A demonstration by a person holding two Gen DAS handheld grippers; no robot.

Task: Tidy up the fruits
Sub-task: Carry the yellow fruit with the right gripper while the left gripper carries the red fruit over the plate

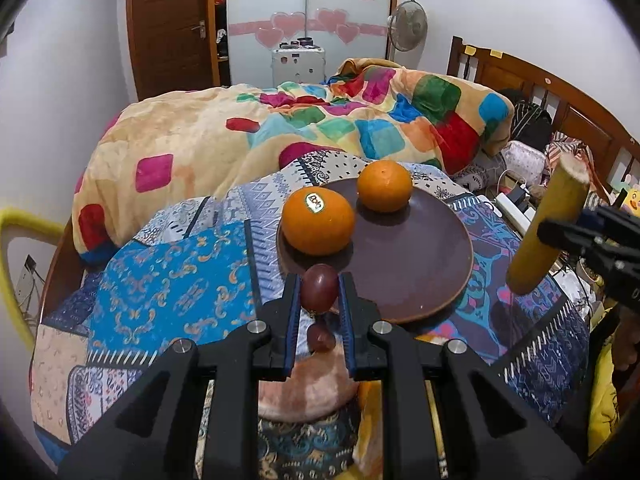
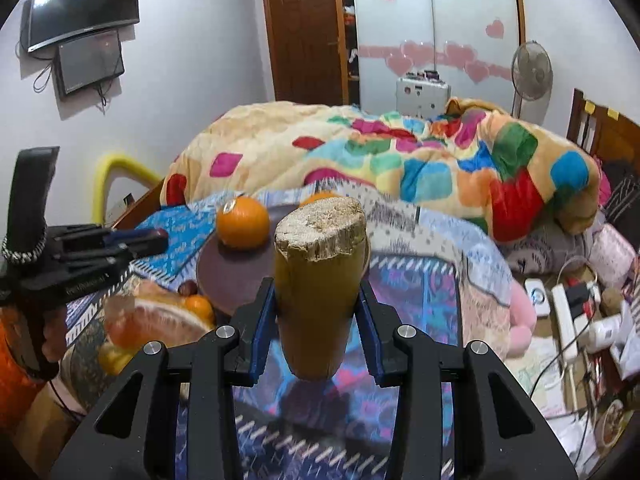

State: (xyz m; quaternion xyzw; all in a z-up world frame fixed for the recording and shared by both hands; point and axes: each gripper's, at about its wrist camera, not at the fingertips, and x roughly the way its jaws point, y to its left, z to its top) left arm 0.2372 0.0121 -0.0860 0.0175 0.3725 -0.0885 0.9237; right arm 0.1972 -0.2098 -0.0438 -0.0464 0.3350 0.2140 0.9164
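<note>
A dark brown plate [image 1: 420, 256] lies on the patterned bedspread and bears two oranges, one with a sticker [image 1: 318, 222] and one behind it [image 1: 384, 186]. Just over the plate's near rim, my left gripper [image 1: 319, 280] is shut on a small dark red fruit [image 1: 319, 292]. A second small dark fruit [image 1: 321, 338] lies below it. My right gripper [image 2: 316, 286] is shut on a thick yellow-brown cane piece [image 2: 318, 240], held nearly upright above the spread to the right of the plate [image 2: 240, 276]. The same cane piece [image 1: 548, 232] shows at the right edge of the left wrist view.
Peeled pomelo [image 2: 156, 320] and a small orange [image 2: 200, 306] lie near the plate's front left. A colourful blanket [image 1: 320, 128] is heaped behind. The wooden headboard [image 1: 560, 92], a power strip [image 2: 568, 320] and cables crowd the right side.
</note>
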